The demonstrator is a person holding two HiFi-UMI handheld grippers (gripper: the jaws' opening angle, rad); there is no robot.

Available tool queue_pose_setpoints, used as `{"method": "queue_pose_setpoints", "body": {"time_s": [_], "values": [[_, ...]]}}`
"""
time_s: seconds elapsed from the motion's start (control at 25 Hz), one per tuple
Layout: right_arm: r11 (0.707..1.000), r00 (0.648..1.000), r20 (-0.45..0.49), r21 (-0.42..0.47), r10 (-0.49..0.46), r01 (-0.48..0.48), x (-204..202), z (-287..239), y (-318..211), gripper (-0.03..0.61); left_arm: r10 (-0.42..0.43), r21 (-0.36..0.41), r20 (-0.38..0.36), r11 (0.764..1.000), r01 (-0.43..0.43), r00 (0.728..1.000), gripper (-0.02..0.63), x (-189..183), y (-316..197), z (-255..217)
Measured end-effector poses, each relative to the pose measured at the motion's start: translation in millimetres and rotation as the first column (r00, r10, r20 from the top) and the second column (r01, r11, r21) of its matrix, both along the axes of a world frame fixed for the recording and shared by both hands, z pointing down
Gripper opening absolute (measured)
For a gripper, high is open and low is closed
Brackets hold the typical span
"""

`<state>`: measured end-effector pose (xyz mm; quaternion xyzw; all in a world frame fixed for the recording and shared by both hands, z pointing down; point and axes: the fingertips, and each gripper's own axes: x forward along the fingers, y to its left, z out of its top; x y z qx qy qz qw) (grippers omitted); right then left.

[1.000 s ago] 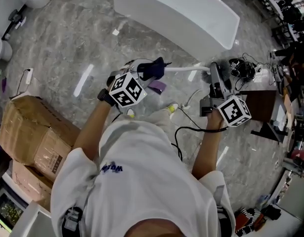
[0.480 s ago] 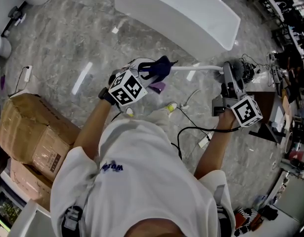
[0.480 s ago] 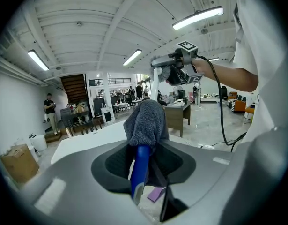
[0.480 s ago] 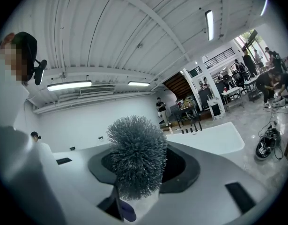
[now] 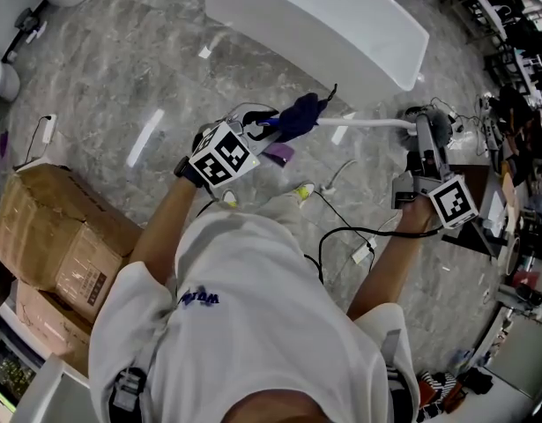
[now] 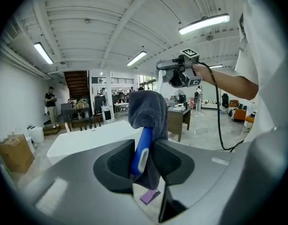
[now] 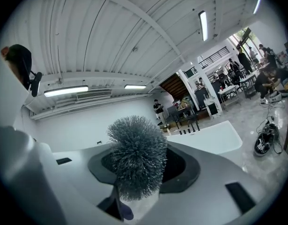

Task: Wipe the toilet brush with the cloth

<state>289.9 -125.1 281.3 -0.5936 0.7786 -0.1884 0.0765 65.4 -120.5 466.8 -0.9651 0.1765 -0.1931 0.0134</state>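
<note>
Now held at both ends, the toilet brush point(image 5: 367, 123) hangs roughly level above the marbled floor point(image 5: 121, 77) in front of a standing person. The left hand-held gripper point(image 6: 142, 154) has just been closing, and its jaws, about half apart, pinch the dark blue cloth point(image 5: 299, 115) against the blue end of the handle point(image 6: 143, 139), with both caught between them; the right hand-held gripper point(image 7: 138, 171), at a similar middling width, clamps the white neck just beneath the grey bristle head point(image 7: 136, 146), which stands up above its jaws. Against a second ago, the head view shows the right hand-held gripper carried out toward the frame's right edge and the brush with it, while the left has kept its place; a longer run of bare white shaft now lies between cloth and bristles, and the cloth sits bunched at the handle's end, pushed a little further out from the left gripper's marker cube point(image 5: 221, 157). Read together, this looks like a wiping stroke, the shaft drawn through the cloth until only the grip end remains wrapped; the tightening left jaws probably mean a firmer squeeze on that last stretch, or a fresh hold before another pass. The bristle head is well apart from the cloth and appears not yet wiped; a small purple piece point(image 5: 282, 154) lies on the floor just below the cloth.
</note>
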Motion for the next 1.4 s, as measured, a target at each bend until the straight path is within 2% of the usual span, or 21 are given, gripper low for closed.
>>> {"method": "queue_pose_setpoints", "body": {"time_s": [0.4, 0.6, 0.76, 0.84, 1.24, 1.4], "values": [[1.0, 1.0, 0.011, 0.01, 0.021, -0.022, 5.3, -4.0, 5.0, 0.192, -0.018, -0.085, -0.079, 0.996, 0.011, 0.997, 0.123, 3.5, 2.4, -4.5], [0.999, 0.998, 0.054, 0.002, 0.038, -0.038, 6.6, 3.4, 6.9, 0.19, -0.063, 0.066, -0.023, 0.996, 0.064, 0.998, 0.129, -4.2, -7.3, -12.8], [1.0, 0.997, 0.082, -0.009, 0.015, -0.015, -5.3, 11.1, 6.1, 0.19, -0.074, 0.191, 0.089, 0.98, 0.055, 0.993, 0.127, -6.1, -8.5, -12.4], [1.0, 0.996, 0.093, -0.017, 0.004, -0.002, -13.8, 17.2, 3.7, 0.19, -0.067, 0.227, 0.132, 0.973, 0.035, 0.989, 0.126, -3.1, -7.5, -11.7], [0.994, 0.994, 0.105, -0.107, 0.025, -0.013, -26.4, 60.2, -2.4, 0.189, -0.048, 0.202, 0.173, 0.979, 0.012, 0.984, 0.144, 1.8, -4.8, -0.9], [0.992, 0.995, 0.098, -0.126, 0.031, -0.019, -29.5, 70.0, -2.7, 0.189, -0.052, 0.214, 0.2, 0.977, 0.008, 0.978, 0.147, 0.1, -4.9, 1.6]]}}
